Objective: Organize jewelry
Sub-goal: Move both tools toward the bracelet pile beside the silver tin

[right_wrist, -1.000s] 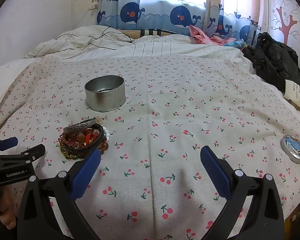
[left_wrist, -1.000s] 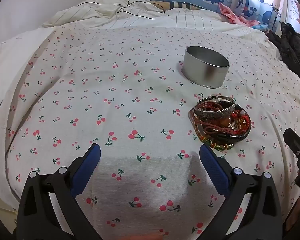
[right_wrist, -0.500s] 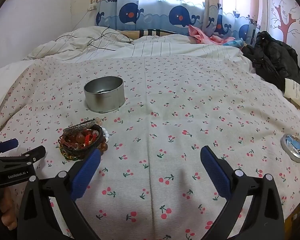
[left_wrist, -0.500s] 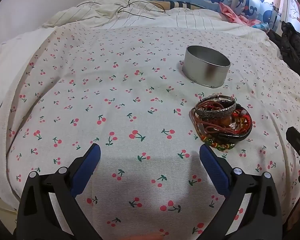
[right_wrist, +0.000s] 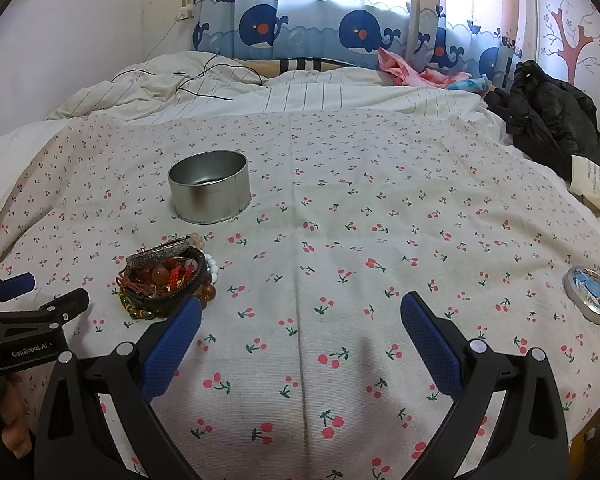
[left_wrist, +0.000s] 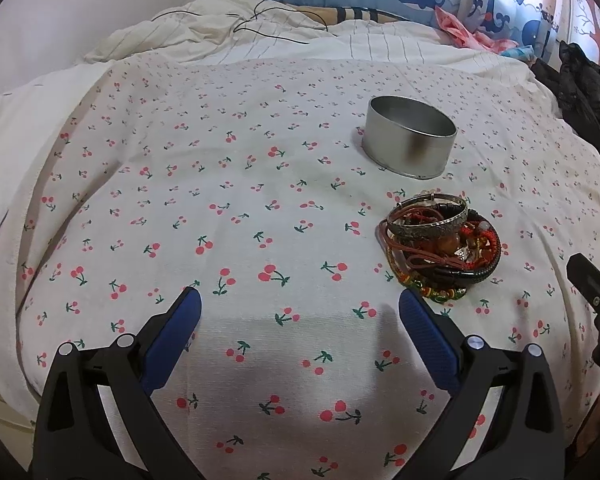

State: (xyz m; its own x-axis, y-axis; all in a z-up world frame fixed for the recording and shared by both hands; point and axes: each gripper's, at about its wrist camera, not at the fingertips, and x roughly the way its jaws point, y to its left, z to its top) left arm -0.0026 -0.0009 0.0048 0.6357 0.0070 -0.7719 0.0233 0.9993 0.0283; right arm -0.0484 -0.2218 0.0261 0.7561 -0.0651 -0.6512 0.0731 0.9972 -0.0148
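Note:
A pile of bracelets and beads [left_wrist: 442, 246] lies on the cherry-print sheet, with a silver bangle on top; it also shows in the right wrist view [right_wrist: 166, 278]. An empty round metal tin [left_wrist: 410, 142] stands just behind it, also in the right wrist view [right_wrist: 209, 186]. My left gripper [left_wrist: 300, 316] is open and empty, low over the sheet, with the pile just beyond its right finger. My right gripper [right_wrist: 300, 320] is open and empty, with the pile just beyond its left finger.
The tin's lid [right_wrist: 590, 300] lies on the sheet at the far right. A black jacket [right_wrist: 552, 116] and a paper lie at the bed's right edge. Rumpled bedding with a black cable [right_wrist: 204, 84] lies at the back. Whale curtains hang behind.
Both grippers have shifted only slightly; the pile and tin sit a little lower in the left view. Nothing was taken hold of or let go.

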